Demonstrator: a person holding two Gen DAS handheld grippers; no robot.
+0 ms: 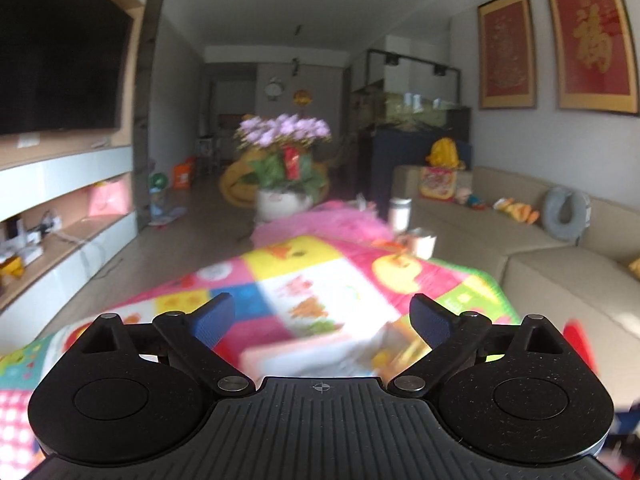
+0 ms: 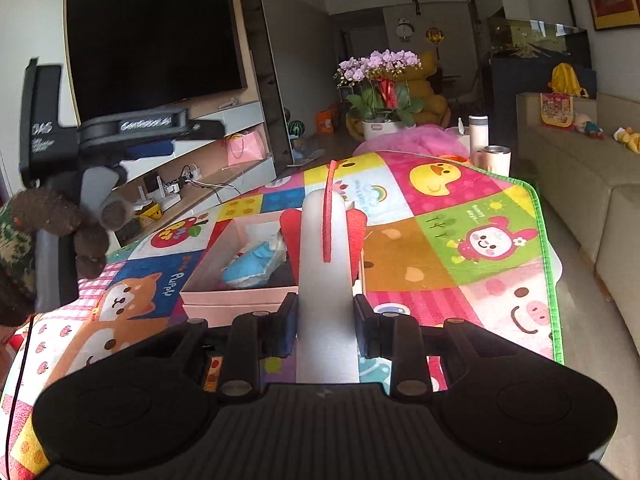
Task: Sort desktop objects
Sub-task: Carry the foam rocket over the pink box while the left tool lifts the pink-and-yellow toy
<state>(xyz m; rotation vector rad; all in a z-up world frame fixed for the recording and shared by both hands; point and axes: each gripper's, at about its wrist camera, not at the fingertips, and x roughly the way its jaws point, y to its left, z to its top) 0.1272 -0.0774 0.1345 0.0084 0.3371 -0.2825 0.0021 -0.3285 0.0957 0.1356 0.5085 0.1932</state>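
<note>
At the far left of the right wrist view, the left gripper [image 2: 160, 148] is held up in a gloved hand [image 2: 60, 216] above the mat's edge; its own camera shows its blue-padded fingers [image 1: 212, 318] spread wide with nothing between them. Right of it, a pink box [image 2: 240, 296] sits on the colourful mat [image 2: 460, 248], with a blue and white bundle [image 2: 254, 264] lying inside. The right gripper [image 2: 325, 326] pinches a white rocket toy [image 2: 325, 280] with red fins, pointing away over the box's right side. Cups [image 2: 496, 160] stand at the mat's far right.
</note>
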